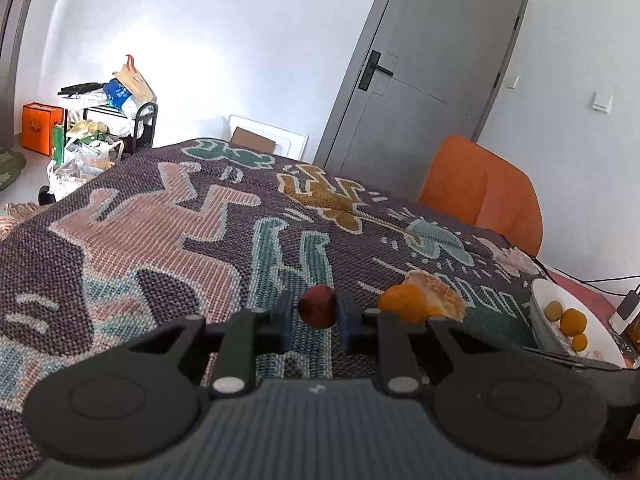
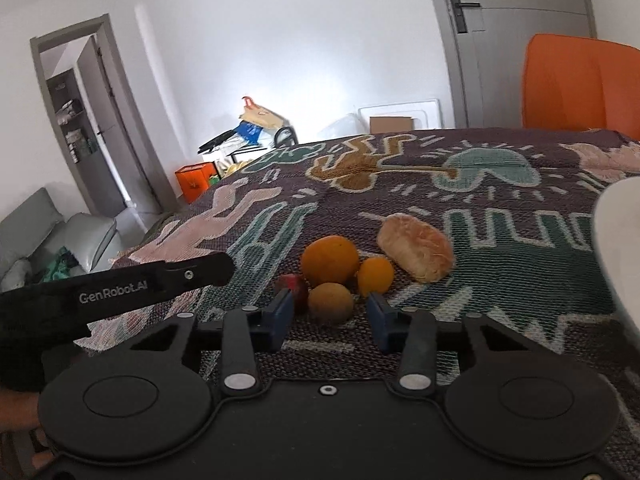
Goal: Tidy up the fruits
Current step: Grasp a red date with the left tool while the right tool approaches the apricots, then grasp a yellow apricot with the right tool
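Observation:
In the left wrist view my left gripper (image 1: 316, 312) has its blue fingers on both sides of a small dark red fruit (image 1: 317, 306) on the patterned cloth. An orange (image 1: 402, 303) and a bread roll (image 1: 438, 294) lie to its right. A white bowl (image 1: 540, 320) with several yellow fruits stands at the far right. In the right wrist view my right gripper (image 2: 330, 312) is open around a brownish round fruit (image 2: 331, 303). Behind it lie the orange (image 2: 330, 260), a small orange fruit (image 2: 375, 276), the red fruit (image 2: 295, 286) and the bread roll (image 2: 416, 254).
The patterned cloth (image 1: 160, 232) covers the table. An orange chair (image 1: 480, 192) stands at the far side by a grey door (image 1: 420, 72). The white bowl's rim (image 2: 612, 240) shows at the right. The left gripper's body (image 2: 120, 292) reaches in from the left.

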A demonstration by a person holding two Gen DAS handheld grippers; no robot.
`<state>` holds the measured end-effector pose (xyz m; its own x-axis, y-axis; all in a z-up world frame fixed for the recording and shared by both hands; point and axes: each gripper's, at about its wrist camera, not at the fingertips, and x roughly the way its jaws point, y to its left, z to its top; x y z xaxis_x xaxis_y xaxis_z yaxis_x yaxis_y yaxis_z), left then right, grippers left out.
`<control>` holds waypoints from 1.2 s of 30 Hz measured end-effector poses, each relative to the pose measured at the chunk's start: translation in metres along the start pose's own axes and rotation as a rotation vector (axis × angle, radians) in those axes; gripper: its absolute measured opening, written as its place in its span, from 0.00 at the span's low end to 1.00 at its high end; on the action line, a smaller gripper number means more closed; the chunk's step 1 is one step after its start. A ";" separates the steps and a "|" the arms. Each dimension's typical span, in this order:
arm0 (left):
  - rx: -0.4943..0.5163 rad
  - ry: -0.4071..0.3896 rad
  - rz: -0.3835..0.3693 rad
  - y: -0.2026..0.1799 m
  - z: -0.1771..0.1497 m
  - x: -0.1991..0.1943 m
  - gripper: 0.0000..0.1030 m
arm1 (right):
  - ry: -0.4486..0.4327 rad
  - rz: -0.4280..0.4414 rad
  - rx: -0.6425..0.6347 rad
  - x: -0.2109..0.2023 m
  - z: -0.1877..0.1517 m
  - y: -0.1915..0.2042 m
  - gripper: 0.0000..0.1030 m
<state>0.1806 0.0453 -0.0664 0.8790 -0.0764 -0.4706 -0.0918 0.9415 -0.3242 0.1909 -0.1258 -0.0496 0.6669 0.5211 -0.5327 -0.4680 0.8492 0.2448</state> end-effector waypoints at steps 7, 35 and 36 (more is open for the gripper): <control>0.000 0.018 0.032 0.000 -0.002 0.007 0.20 | 0.009 0.022 0.032 0.001 -0.001 -0.006 0.22; 0.126 -0.026 -0.127 -0.094 0.018 -0.046 0.20 | -0.167 -0.087 0.143 -0.110 0.009 -0.055 0.22; 0.132 -0.025 -0.133 -0.098 0.017 -0.046 0.20 | -0.172 -0.098 0.150 -0.114 0.007 -0.059 0.22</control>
<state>0.1566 -0.0380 0.0009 0.8910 -0.1962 -0.4093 0.0867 0.9587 -0.2709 0.1469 -0.2344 0.0024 0.7996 0.4318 -0.4172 -0.3135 0.8929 0.3233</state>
